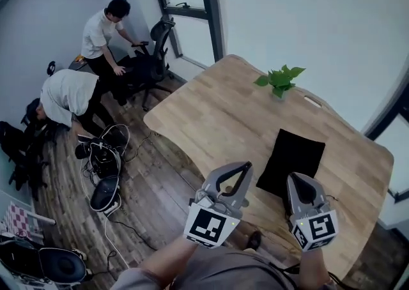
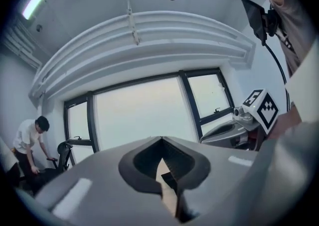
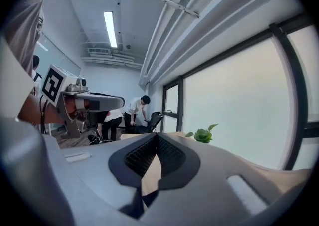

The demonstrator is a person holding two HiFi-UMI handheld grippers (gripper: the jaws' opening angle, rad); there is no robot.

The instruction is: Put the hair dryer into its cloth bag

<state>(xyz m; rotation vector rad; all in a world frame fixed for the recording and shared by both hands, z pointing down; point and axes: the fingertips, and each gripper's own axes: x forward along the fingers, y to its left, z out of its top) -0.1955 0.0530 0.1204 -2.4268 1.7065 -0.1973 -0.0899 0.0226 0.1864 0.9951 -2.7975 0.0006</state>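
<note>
The left tongs [image 1: 245, 166] and right tongs [image 1: 295, 177] hang above the near edge of the desk [image 1: 211, 113], each pressed together and empty. The black cloth bag [image 1: 293, 156] lies flat on the desk just beyond them, with a potted plant [image 1: 279, 82] farther back.

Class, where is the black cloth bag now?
In the head view, the black cloth bag lies flat on the wooden table, just beyond the right gripper, the potted plant farther back.

Bare tabletop [image 1: 211, 116] lay open left of the cloth bag [image 1: 292, 161]; a plant [image 1: 279, 80] stood at its far edge.
</note>
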